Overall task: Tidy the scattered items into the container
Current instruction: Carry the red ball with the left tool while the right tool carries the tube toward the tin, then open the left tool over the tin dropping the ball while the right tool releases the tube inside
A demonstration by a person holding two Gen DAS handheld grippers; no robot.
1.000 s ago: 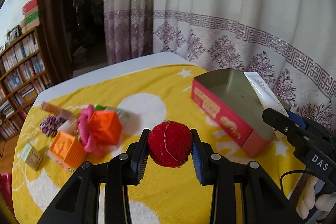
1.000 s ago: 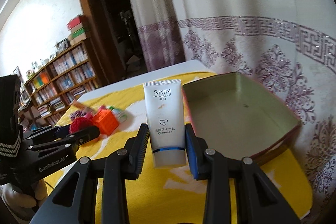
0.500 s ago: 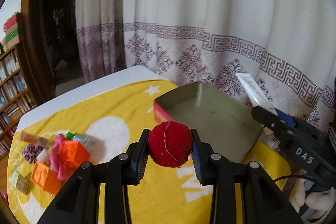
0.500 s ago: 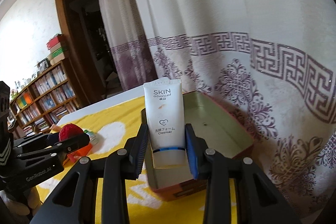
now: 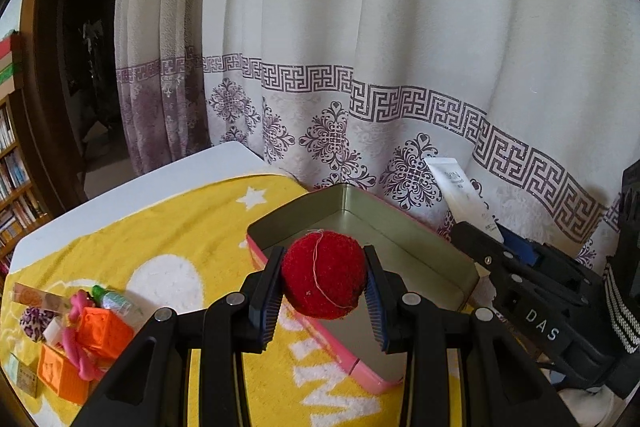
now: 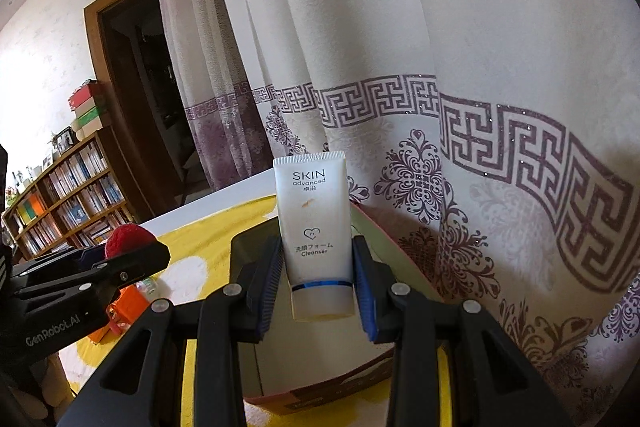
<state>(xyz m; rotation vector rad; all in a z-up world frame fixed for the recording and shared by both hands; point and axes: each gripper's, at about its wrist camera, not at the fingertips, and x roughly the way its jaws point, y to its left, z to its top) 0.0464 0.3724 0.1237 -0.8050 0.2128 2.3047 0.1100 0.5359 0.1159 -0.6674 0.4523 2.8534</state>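
Note:
My left gripper (image 5: 323,293) is shut on a red fuzzy ball (image 5: 323,274) and holds it above the near left part of the open pink tin box (image 5: 404,247). My right gripper (image 6: 316,287) is shut on a white cleanser tube (image 6: 314,227), held upright over the same tin (image 6: 248,247). The right gripper and tube (image 5: 460,195) show at the right of the left wrist view. The left gripper with the ball (image 6: 128,237) shows at the left of the right wrist view. The tin's inside looks bare.
Orange cubes (image 5: 102,331), a pink toy (image 5: 78,343), a small bottle (image 5: 112,301), a leopard-print pouch (image 5: 34,321) and small boxes lie on the yellow towel (image 5: 180,235) at the left. A patterned curtain (image 5: 400,107) hangs right behind the tin. A bookshelf (image 6: 68,195) stands far left.
Both grippers have moved toward the tin with their loads; the ball and the tube now hang over it, and the tin looks closer in both views.

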